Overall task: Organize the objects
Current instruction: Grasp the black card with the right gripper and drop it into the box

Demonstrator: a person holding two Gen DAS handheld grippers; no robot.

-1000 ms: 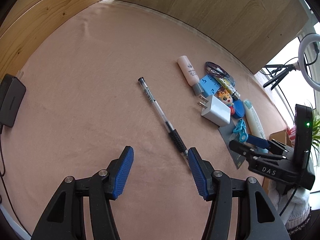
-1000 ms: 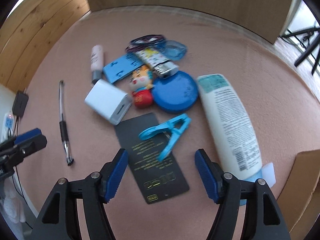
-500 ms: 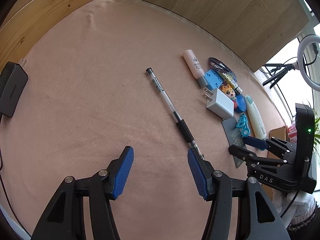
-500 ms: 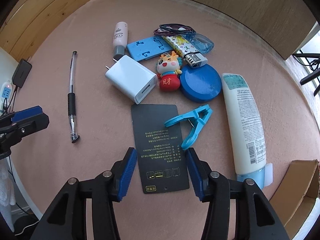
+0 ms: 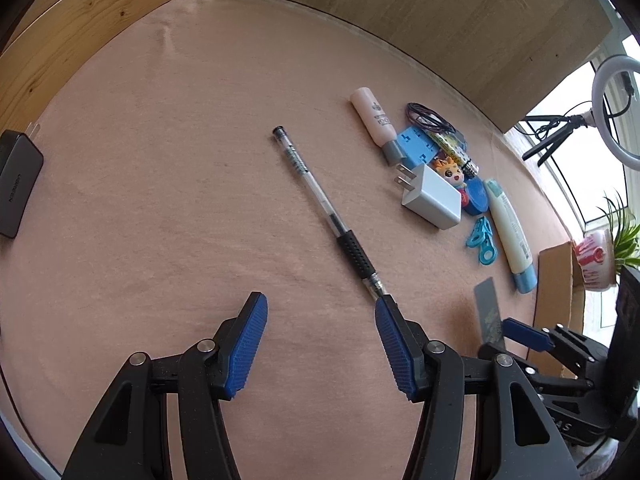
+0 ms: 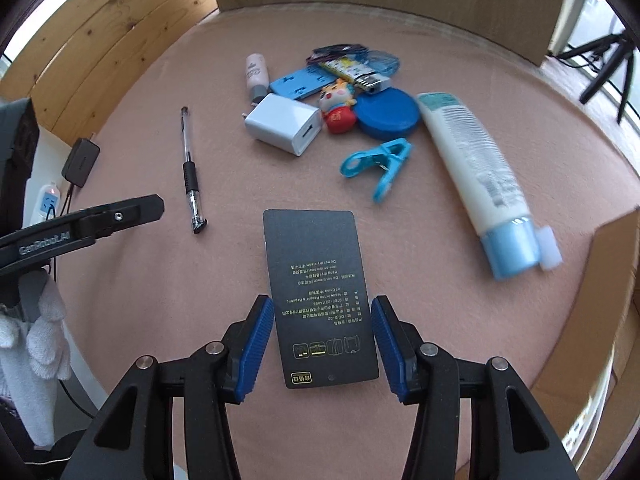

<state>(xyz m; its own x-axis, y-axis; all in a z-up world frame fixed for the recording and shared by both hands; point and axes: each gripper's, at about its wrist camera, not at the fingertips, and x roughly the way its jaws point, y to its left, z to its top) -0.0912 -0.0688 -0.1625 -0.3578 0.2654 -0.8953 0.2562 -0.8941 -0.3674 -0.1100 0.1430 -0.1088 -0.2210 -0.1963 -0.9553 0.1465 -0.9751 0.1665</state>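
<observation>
Right wrist view, left to right, as I read my desk:

- Far left edge: left gripper (image 6: 120,216), one finger seen side-on here; in its own view the jaws stand wide apart with nothing between them
- Left of centre: pen (image 6: 190,168), lying loose on the pink cloth (image 6: 420,240), tip toward me
- Upper centre: white charger (image 6: 284,124), beside the toy figure (image 6: 338,106) and blue round lid (image 6: 386,114)
- Centre bottom: right gripper (image 6: 323,334), partly open, its blue pads flanking the near half of the black card (image 6: 320,296); I can't tell whether they touch its edges, and I judge it not yet clamped
- Right of centre: blue clip (image 6: 378,166)
- Right: lotion tube (image 6: 476,168), cap toward me
- Far right edge: cardboard box (image 6: 612,264)

Note to myself: the card is thin and flat, so I keep the pads level with its long edges, close slowly, and lift only once it stops sliding
</observation>
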